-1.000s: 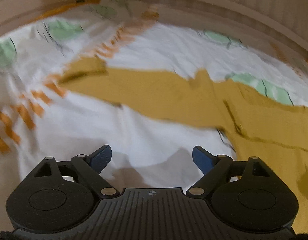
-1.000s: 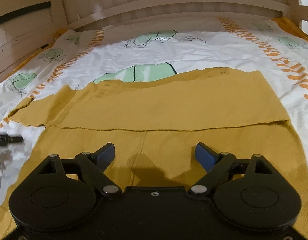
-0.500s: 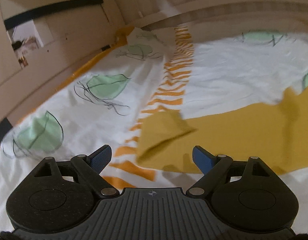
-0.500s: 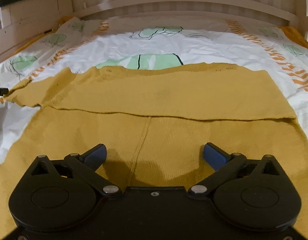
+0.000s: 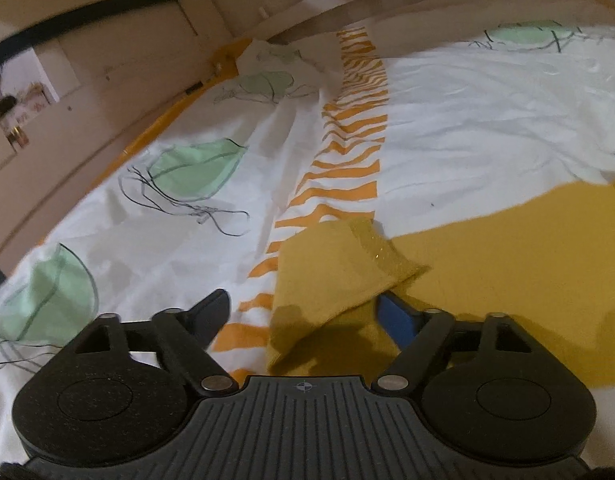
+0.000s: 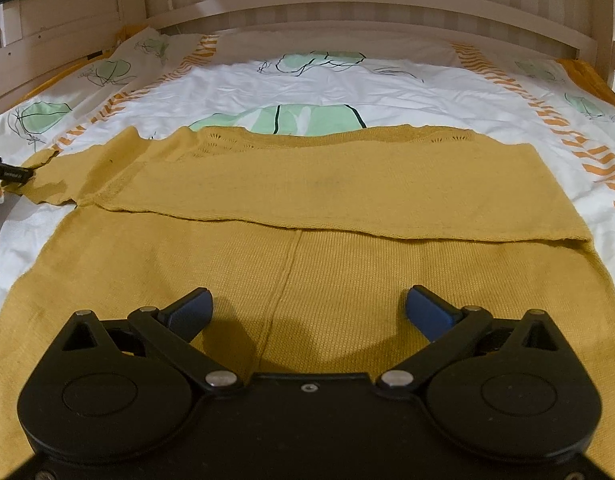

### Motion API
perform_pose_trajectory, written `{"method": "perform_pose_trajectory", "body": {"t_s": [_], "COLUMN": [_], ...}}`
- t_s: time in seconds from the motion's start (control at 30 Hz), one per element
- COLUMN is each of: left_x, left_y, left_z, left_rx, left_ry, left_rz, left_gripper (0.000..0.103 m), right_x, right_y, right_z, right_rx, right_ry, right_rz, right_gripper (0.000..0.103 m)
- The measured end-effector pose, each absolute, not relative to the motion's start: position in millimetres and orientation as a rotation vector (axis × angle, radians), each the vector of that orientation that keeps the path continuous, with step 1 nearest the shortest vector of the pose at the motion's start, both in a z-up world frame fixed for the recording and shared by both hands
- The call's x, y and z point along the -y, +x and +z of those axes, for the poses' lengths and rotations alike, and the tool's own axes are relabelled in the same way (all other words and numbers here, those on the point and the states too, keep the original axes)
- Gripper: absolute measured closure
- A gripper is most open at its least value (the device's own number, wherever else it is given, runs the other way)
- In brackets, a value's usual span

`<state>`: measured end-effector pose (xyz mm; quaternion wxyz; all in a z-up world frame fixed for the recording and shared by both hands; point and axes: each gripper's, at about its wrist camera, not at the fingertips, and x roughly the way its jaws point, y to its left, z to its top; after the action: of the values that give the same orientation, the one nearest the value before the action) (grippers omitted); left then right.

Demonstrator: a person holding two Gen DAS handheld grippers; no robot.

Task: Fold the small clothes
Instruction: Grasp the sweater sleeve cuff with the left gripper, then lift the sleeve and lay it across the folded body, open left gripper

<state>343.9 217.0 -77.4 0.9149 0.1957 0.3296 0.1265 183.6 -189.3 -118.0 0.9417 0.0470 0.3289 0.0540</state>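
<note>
The left gripper (image 5: 303, 316) has reached the mustard sweater's (image 6: 347, 196) sleeve, fingers closing around it; right gripper (image 6: 307, 312) gapes; no legible writing.

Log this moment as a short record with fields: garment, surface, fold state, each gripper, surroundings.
garment: mustard knit sweater, lying on the bed
surface: white duvet cover with green leaf prints and orange striped bands
fold state: one sleeve already laid across the body; the other sleeve's cuff lies loose at the sweater's edge
left gripper: open, jaws have just been closing, cuff between the fingers, not yet pinched
right gripper: open wide, over the sweater's lower body, holding nothing
surroundings: wooden headboard behind
</note>
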Motion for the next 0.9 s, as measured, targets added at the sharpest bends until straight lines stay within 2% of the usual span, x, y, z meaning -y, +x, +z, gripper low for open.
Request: {"method": "perform_pose_trajectory", "body": {"t_s": [0.07, 0.17, 0.23, 0.33, 0.5, 0.9], "left_x": [-221.9, -230.2, -237.4, -252.0, -275.7, -231.8], "left_y": [351.6, 359.5, 359.6, 356.3, 343.8, 317.9], "left_z": [-77.6, -76.7, -73.7, -66.6, -48.9, 26.9], "left_rx": [-0.7, -0.73, -0.732, -0.727, -0.691, -0.634], "left_ry": [0.352, 0.247, 0.15, -0.037, -0.326, -0.412], "left_rz": [0.248, 0.217, 0.195, 0.19, 0.168, 0.035], "left_gripper": [0.039, 0.061, 0.087, 0.098, 0.099, 0.099], "right_x": [189.3, 189.4, 189.6, 190.5, 190.0, 189.8], "right_y": [183.7, 183.9, 183.5, 183.9, 184.7, 184.3], "right_z": [-117.9, -117.9, -118.0, -118.4, -119.7, -120.9], "right_rx": [-0.671, -0.671, -0.669, -0.666, -0.661, -0.655], "right_ry": [0.095, 0.095, 0.098, 0.103, 0.101, 0.096], "right_rz": [0.11, 0.111, 0.112, 0.113, 0.112, 0.112], "right_gripper": [0.0, 0.0, 0.0, 0.0, 0.0, 0.0]}}
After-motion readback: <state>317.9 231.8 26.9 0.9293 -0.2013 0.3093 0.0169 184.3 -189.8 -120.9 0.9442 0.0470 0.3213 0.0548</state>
